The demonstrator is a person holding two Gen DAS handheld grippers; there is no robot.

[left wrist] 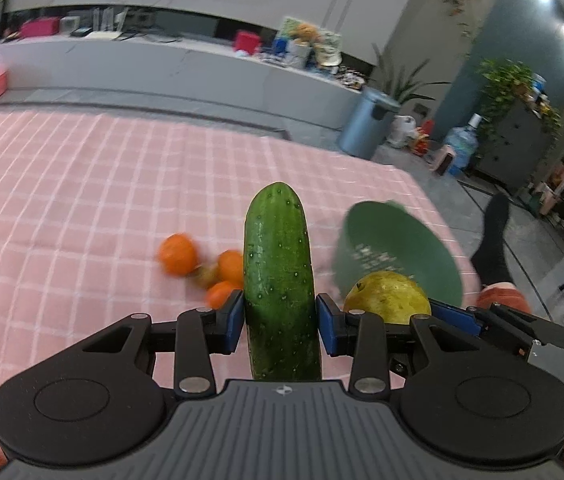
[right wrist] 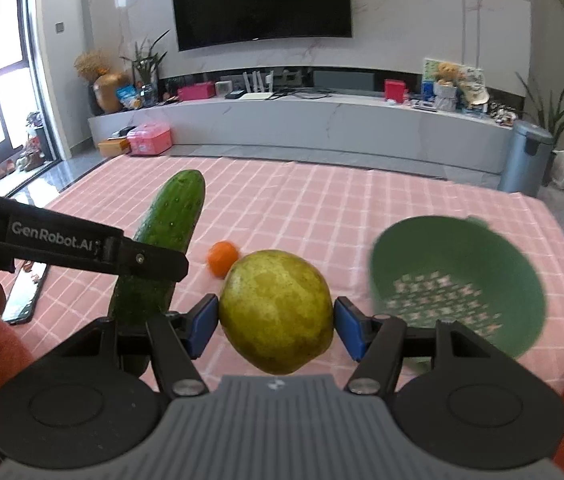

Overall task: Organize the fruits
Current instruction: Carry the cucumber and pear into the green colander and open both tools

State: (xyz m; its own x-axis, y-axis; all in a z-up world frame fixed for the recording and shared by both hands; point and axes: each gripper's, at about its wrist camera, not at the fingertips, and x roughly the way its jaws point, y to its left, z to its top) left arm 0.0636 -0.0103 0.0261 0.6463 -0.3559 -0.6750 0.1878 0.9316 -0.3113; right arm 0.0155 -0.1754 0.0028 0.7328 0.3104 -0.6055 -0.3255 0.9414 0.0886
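The left gripper (left wrist: 279,322) clamped a cucumber (left wrist: 279,280) upright between its blue pads, above the pink cloth (left wrist: 81,200). The right gripper (right wrist: 275,326) held a pear (right wrist: 275,312) just beside it. Oranges (left wrist: 177,258) lay on the cloth to the left; a green bowl (right wrist: 458,280) sat to the right.

Pink checked tablecloth (right wrist: 322,208) bears oranges (left wrist: 177,258), green colander (right wrist: 458,280), phone (right wrist: 25,292).

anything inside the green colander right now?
Green colander: the visible perforated bottom and far wall hold no fruit. The right tongs, shut on the pear, cover its near edge.
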